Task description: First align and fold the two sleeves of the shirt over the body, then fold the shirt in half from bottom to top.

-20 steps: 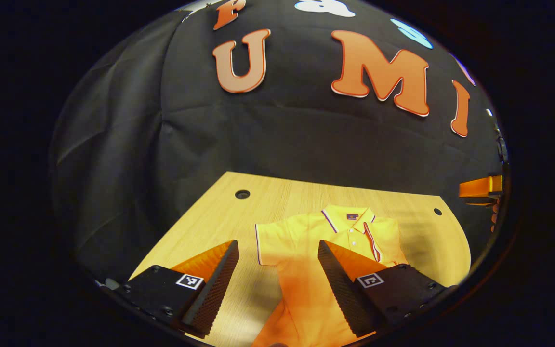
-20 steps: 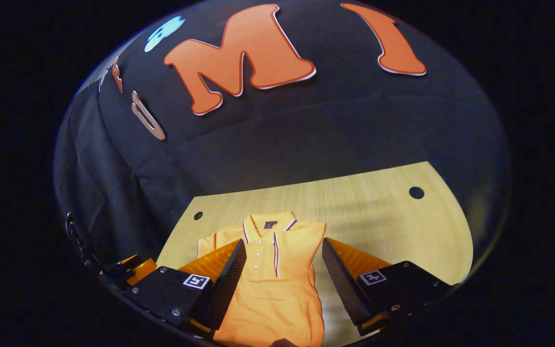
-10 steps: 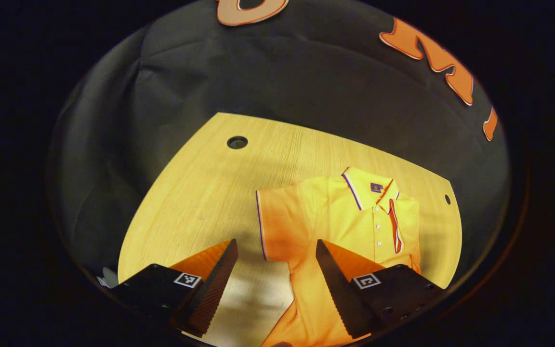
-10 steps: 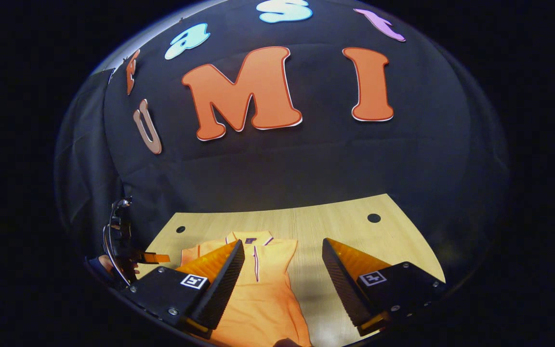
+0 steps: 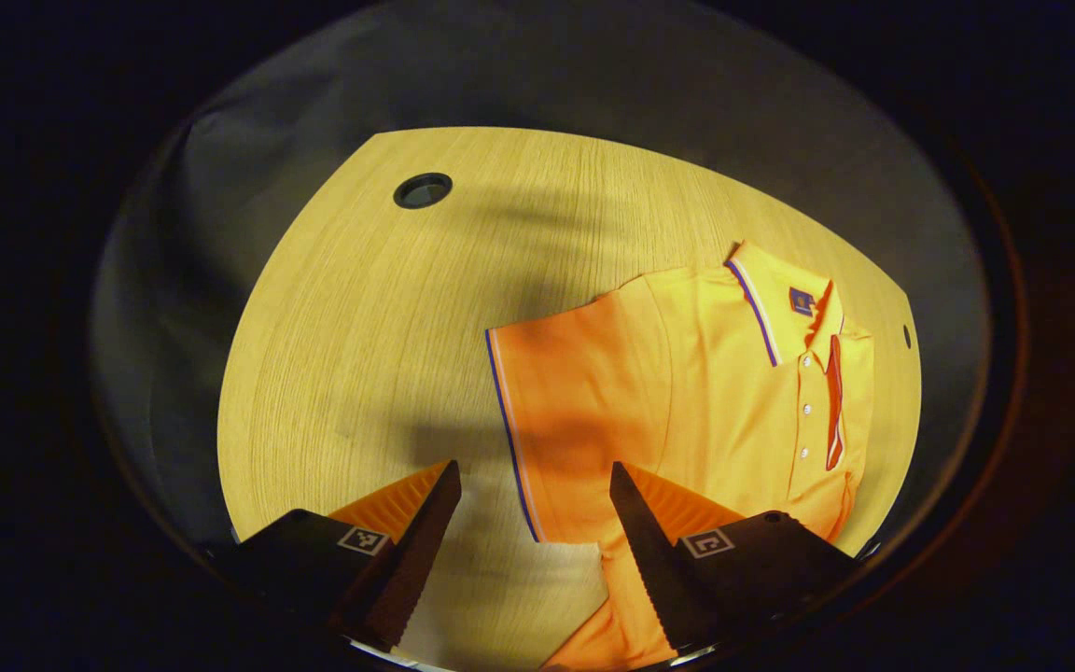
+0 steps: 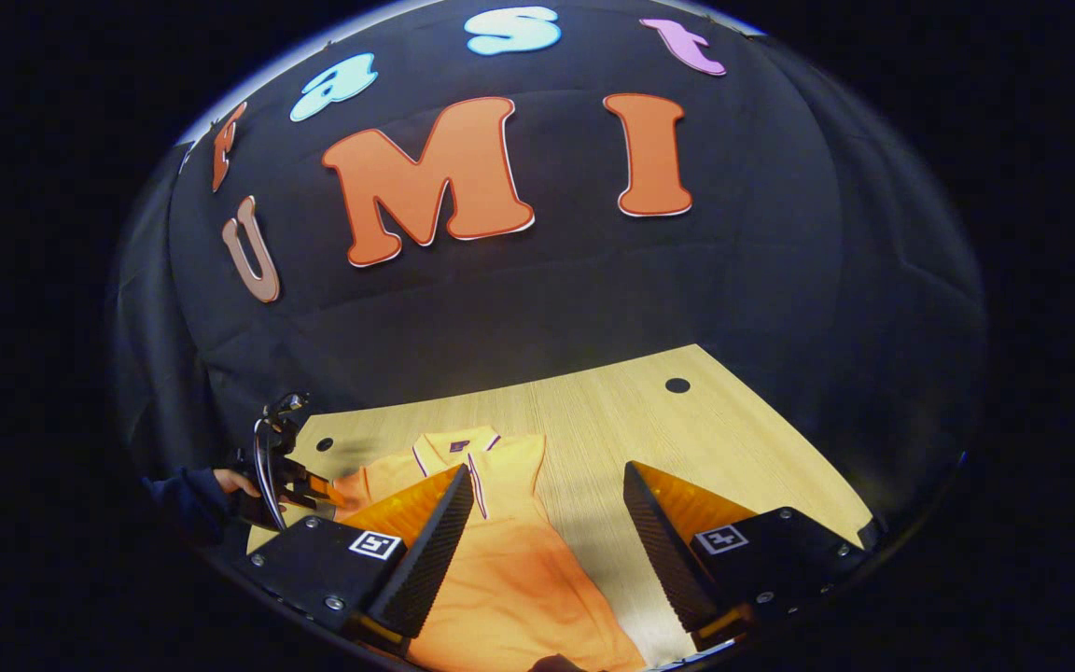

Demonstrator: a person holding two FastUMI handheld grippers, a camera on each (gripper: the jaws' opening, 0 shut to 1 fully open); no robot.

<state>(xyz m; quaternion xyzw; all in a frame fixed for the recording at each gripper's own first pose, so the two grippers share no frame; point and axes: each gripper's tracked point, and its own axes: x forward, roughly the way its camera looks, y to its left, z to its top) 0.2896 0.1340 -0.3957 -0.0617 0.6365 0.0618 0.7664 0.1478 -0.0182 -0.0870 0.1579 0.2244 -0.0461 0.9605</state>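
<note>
The orange shirt lies flat on the wooden counter, front side up, and all places here are given from its collar. In the left gripper view, the left sleeve is spread out sideways from the collar, with a thin dark stripe along its cuff edge, and it lies not yet folded over the body. The left gripper hangs just above this cuff with its fingers apart and nothing between them. I judge the cloth to be light, soft and limp, so it will bend and wrinkle when lifted; the best place to hold looks like the cuff corner farthest from the collar, pinched through both layers. To the right of the collar, the button placket runs down the chest. In the right gripper view, the right gripper waits above the body, below the collar, with its fingers also apart and empty; the right sleeve seems already laid over the body, but I cannot tell for sure.
</note>
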